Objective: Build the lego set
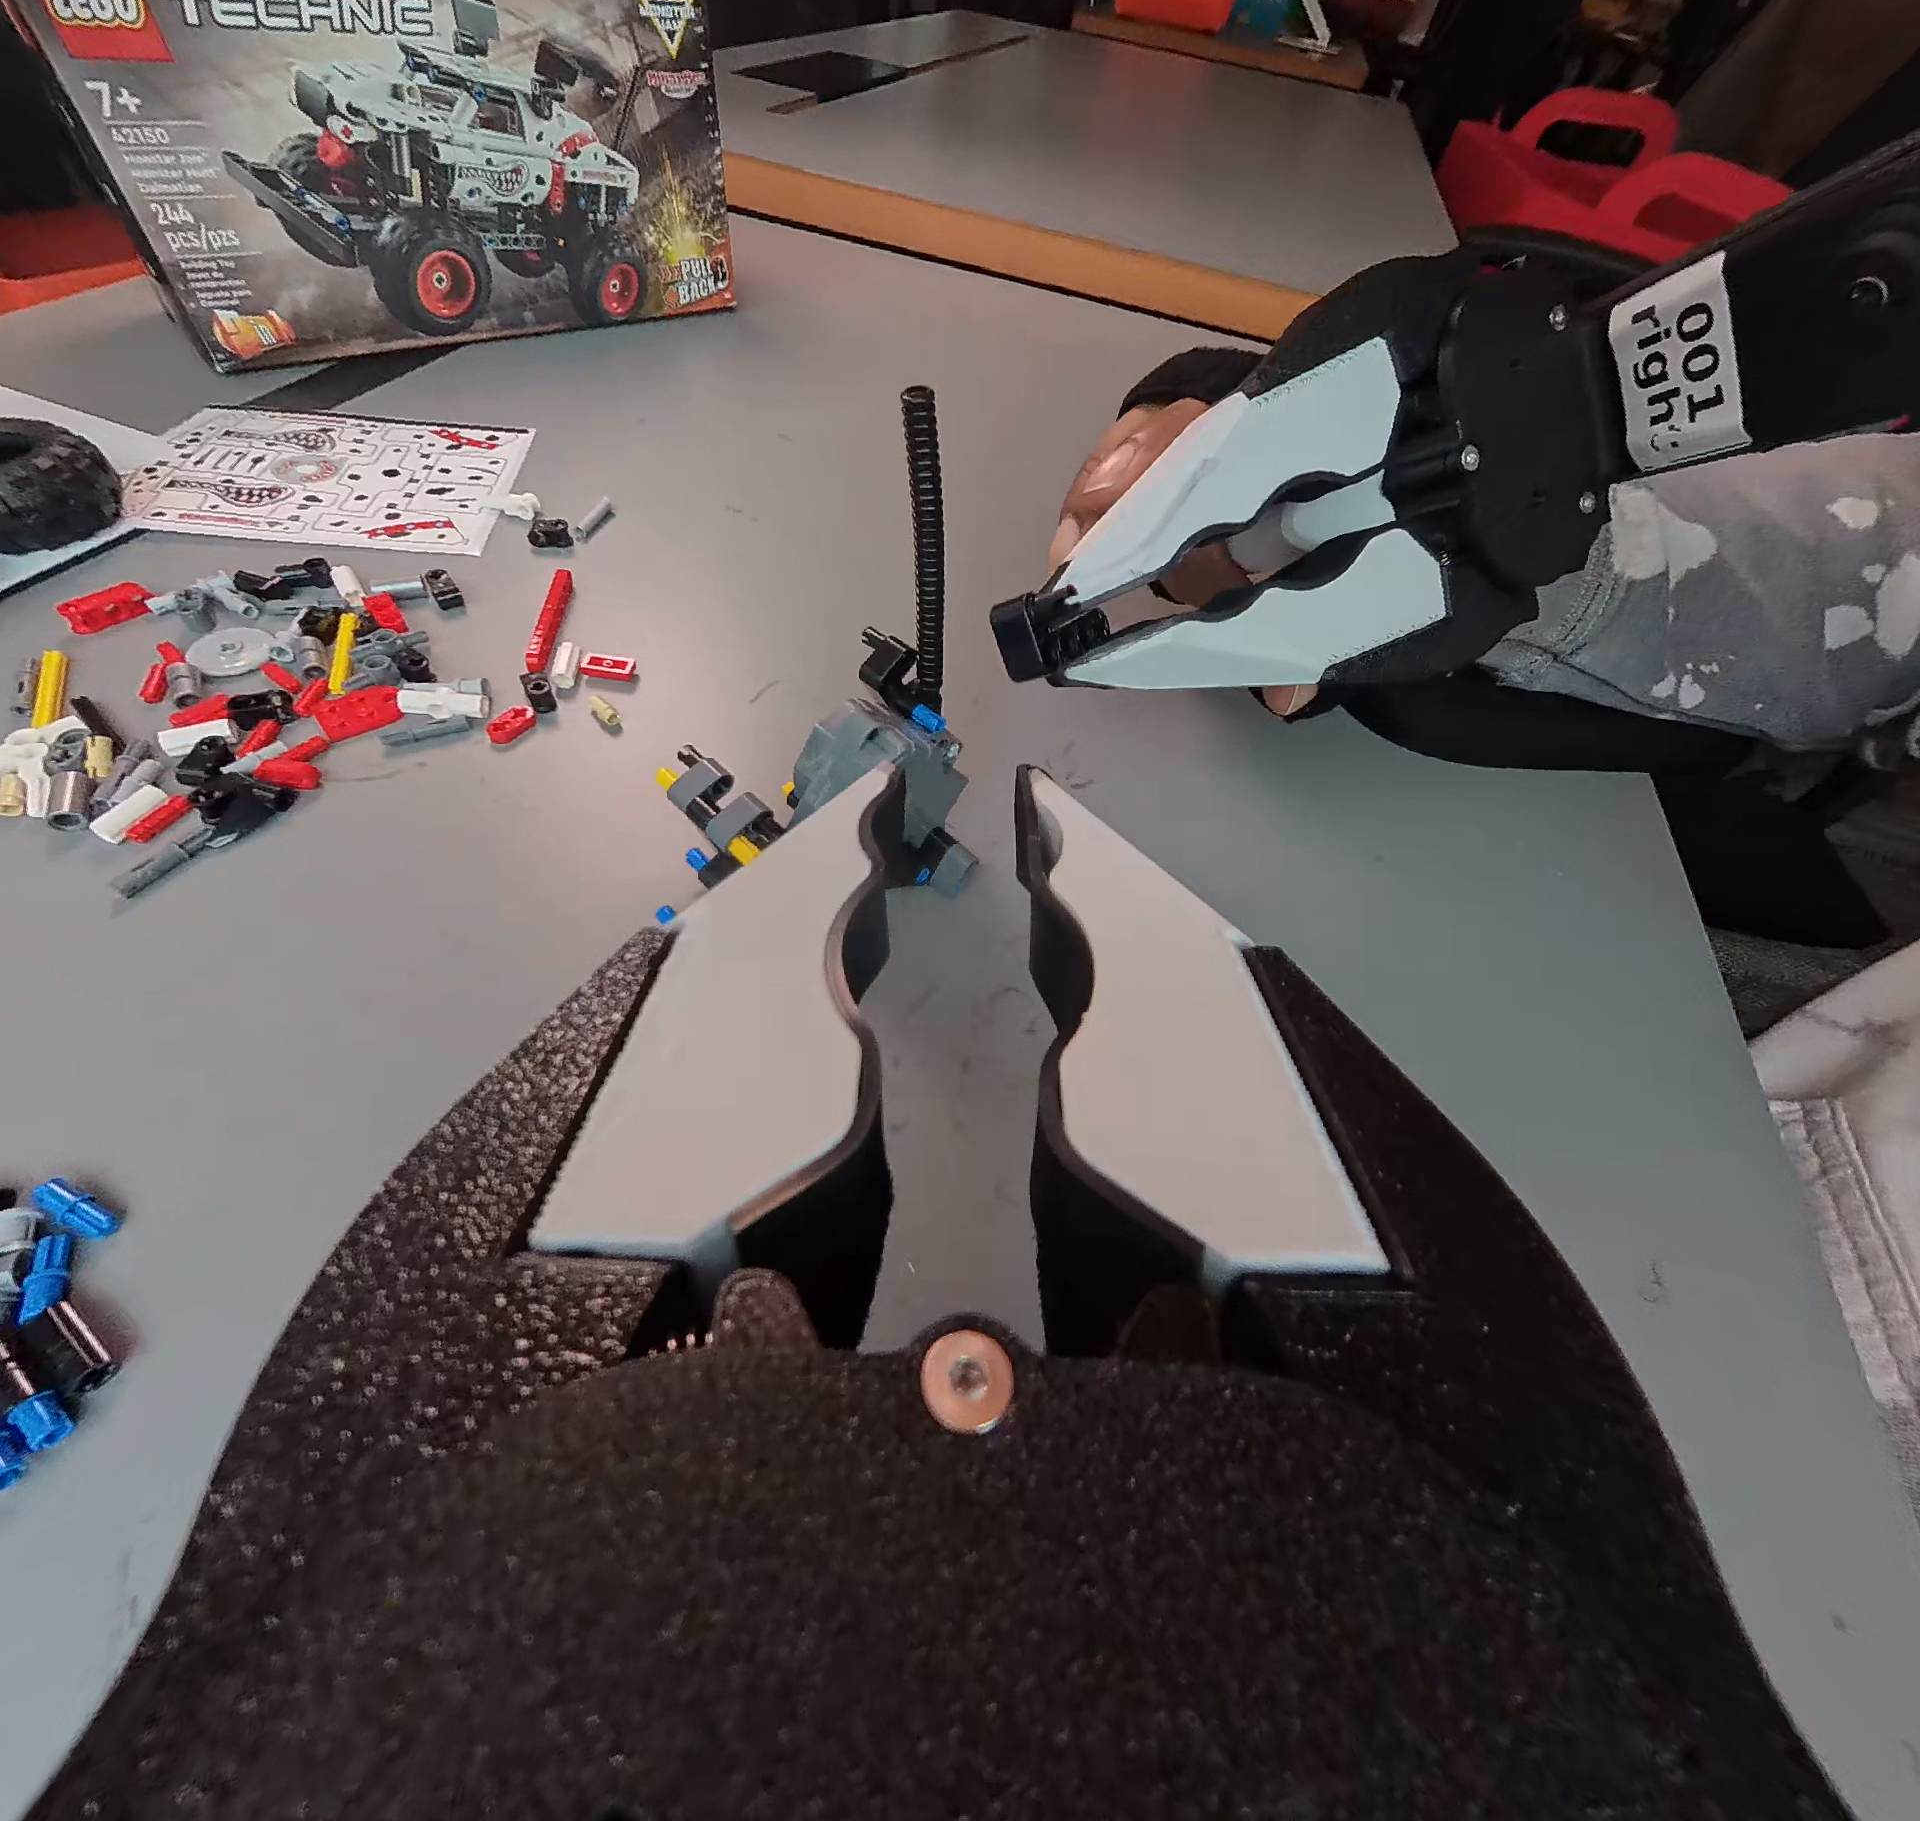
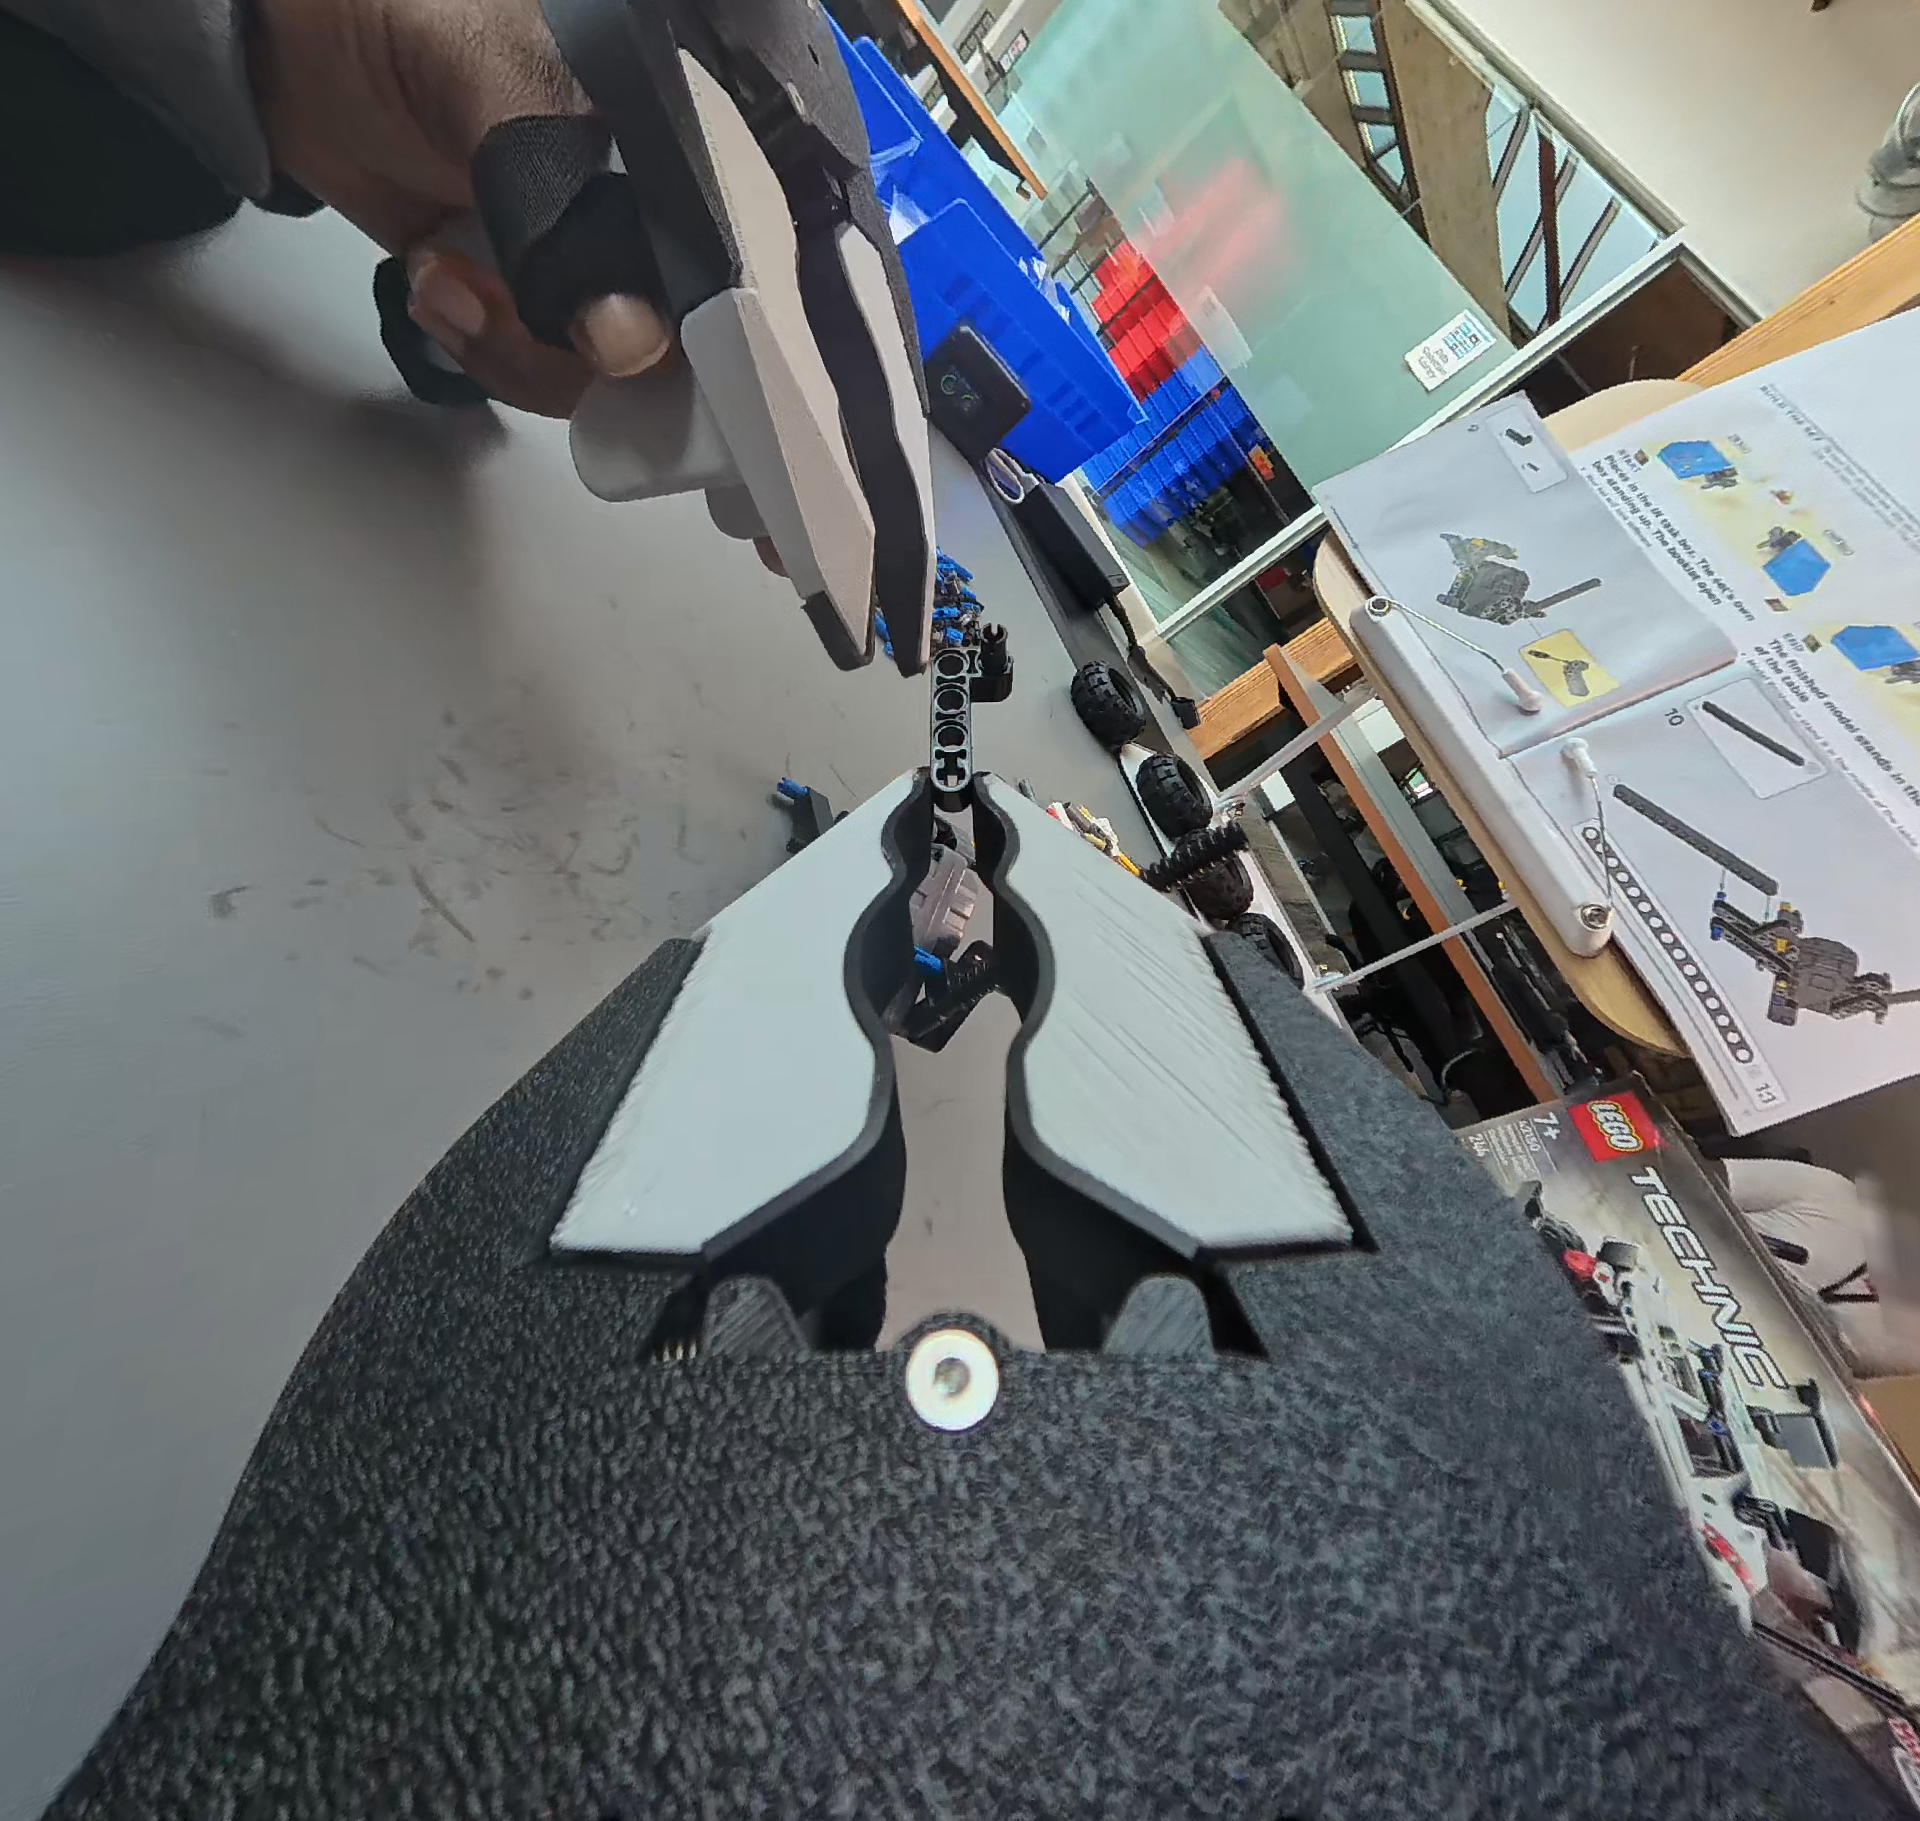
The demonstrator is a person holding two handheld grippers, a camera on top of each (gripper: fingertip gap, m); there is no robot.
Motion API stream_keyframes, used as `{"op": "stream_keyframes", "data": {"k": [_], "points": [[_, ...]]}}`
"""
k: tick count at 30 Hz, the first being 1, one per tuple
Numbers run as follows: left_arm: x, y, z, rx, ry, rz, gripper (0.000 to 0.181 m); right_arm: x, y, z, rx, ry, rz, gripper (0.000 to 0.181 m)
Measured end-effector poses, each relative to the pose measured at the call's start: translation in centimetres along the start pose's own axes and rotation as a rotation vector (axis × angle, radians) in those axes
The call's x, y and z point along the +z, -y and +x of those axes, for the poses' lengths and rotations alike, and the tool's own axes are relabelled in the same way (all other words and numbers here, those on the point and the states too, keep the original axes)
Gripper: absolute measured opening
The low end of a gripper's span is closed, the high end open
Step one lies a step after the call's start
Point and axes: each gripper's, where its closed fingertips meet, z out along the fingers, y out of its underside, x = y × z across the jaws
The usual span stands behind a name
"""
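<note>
Fingers of my right gripper (image 2: 951, 784) pinch a short black beam (image 2: 950, 722); left fingers (image 1: 951, 784) stand apart around the grey assembly (image 1: 883, 774) mid-tabletop (image 1: 1351, 940). I'd steady that first, then press straight.

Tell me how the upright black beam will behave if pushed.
The beam stands tall and thin on a small grey assembly, so a push near its top would probably tip the lot. It looks like rigid plastic, so it is likely stiff, not floppy. Joined only at its foot, it might pop off.
</note>
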Motion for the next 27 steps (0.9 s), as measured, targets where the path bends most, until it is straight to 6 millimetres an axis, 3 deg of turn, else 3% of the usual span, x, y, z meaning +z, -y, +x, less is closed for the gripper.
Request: {"op": "stream_keyframes", "data": {"k": [9,17,27], "points": [[-0.3,0.4,0.1,-0.012,-0.023,0.034,0.021,-0.2,-0.3,0.9,0.020,-0.019,0.002,0.007],[0.4,-0.3,0.6,0.005,-0.020,-0.008,0.021,-0.1,-1.2,1.4,0.035,-0.043,-0.029,0.007],[2.0,-1.0,0.1,-0.022,-0.021,-0.067,0.023,0.6,-1.9,-1.3,-0.061,0.051,-0.067,0.007]]}}
